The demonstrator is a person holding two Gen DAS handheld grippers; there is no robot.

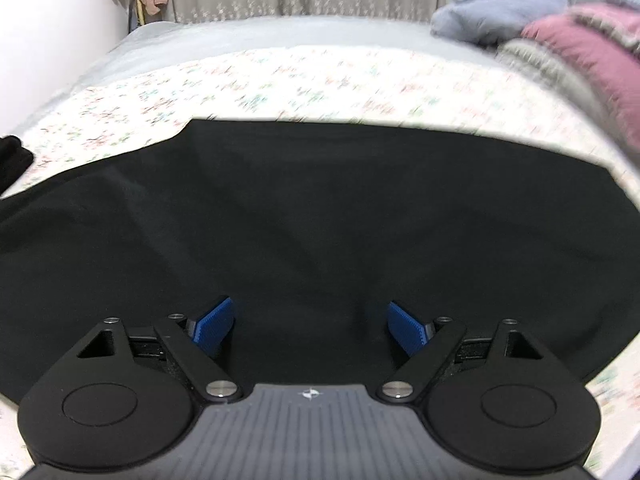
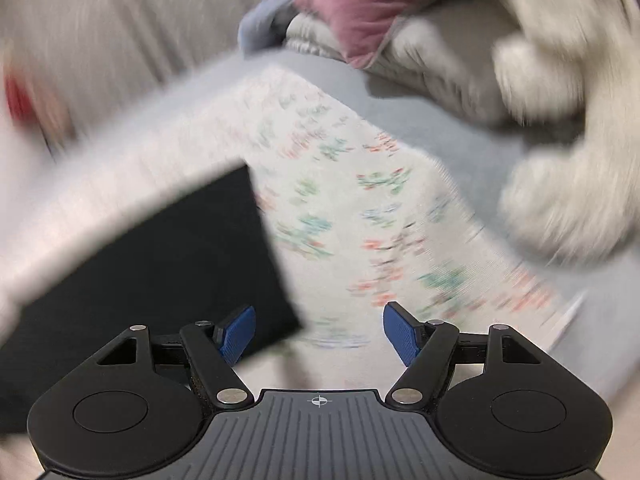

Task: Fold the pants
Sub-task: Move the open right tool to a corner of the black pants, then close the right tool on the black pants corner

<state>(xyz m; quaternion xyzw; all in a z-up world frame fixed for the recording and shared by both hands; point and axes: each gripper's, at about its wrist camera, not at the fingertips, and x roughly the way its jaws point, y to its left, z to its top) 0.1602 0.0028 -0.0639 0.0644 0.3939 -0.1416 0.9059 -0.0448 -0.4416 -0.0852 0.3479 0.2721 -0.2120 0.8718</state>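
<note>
Left claw (image 1: 310, 326) is hovering wide apart, empty, over black pants (image 1: 304, 216) lying flat on the floral bed cover (image 1: 280, 80); looks part-folded, more folds prob left. Right claw (image 2: 319, 334) is gaping too, empty, beside the pants' corner; view blurry

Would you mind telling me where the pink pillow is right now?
The pink pillow lies at the far right of the left wrist view, beside the blue-grey pillow, beyond the floral sheet.
</note>
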